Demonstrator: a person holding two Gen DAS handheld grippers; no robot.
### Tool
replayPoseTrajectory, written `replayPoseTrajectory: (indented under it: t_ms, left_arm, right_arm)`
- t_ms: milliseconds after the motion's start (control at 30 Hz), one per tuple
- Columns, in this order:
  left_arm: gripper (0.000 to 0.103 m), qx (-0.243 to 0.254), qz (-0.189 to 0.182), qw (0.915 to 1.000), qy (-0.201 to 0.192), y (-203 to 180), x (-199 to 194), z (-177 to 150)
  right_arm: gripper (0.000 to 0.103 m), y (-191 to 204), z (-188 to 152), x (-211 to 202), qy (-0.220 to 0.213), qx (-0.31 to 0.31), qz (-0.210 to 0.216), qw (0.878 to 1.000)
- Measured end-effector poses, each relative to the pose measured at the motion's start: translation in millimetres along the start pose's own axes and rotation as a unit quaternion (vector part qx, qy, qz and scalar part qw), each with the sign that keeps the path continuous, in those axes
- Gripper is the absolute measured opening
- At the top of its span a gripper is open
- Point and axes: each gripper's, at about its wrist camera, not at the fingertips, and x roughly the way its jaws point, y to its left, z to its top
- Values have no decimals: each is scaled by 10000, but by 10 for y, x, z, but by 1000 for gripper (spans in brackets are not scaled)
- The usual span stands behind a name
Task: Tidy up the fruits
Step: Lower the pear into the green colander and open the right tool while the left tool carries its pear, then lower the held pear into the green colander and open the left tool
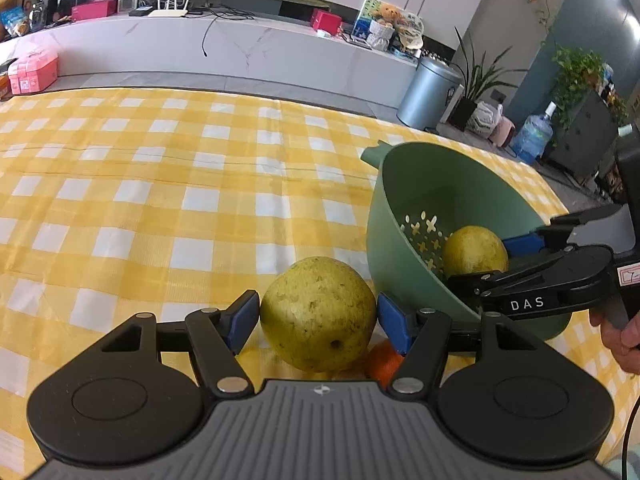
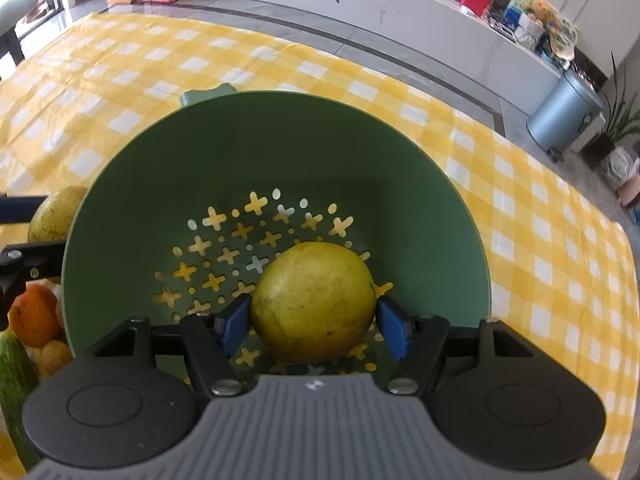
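My left gripper (image 1: 318,320) is shut on a large yellow-green pear (image 1: 318,314), its blue pads touching both sides, just left of a green colander bowl (image 1: 404,184). My right gripper (image 2: 314,322) reaches into the colander (image 2: 280,140) and its pads touch both sides of a second yellow-green pear (image 2: 314,300) that rests on the perforated bottom. In the left wrist view that right gripper (image 1: 500,258) and its pear (image 1: 474,250) show inside the bowl. An orange (image 1: 382,362) lies behind my left pear.
The yellow-and-white checked tablecloth (image 1: 160,184) covers the table. In the right wrist view an orange (image 2: 34,314), small yellow fruits (image 2: 54,354) and a green fruit (image 2: 14,384) lie left of the colander. A bin (image 1: 428,94) and plants stand beyond the table edge.
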Motion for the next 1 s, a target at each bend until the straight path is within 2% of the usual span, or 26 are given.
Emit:
replayPoseTrajectory:
  t_ms: [100, 300, 333, 400, 567, 700, 833, 1000]
  left_arm:
    - [77, -85, -64, 9998, 142, 23, 18, 3]
    - [77, -206, -147, 9995, 183, 62, 26, -11]
    - [76, -217, -154, 9995, 185, 68, 29, -10]
    - [76, -284, -163, 9993, 178, 81, 28, -11]
    - [75, -558, -183, 9982, 104, 140, 20, -16]
    - [75, -514, 66, 9987, -5, 131, -12, -15]
    - [75, -583, 99, 9980, -209, 146, -98, -5]
    - [75, -441, 259, 9962, -708, 87, -376, 34]
  right_arm:
    - [65, 38, -5, -4, -1, -187, -38, 9998]
    - [67, 57, -53, -47, -64, -103, -170, 9998]
    - [77, 72, -75, -82, -158, -131, -273, 9994]
    - [87, 89, -102, -169, -433, -129, -356, 9983]
    - [87, 39, -162, -413, -854, 270, -327, 9954]
    - [87, -50, -362, -699, -1457, 1027, -218, 9837]
    - [87, -104, -617, -899, -1882, 1652, -94, 9681]
    - [86, -149, -930, -1037, -2130, 2188, -118, 9522]
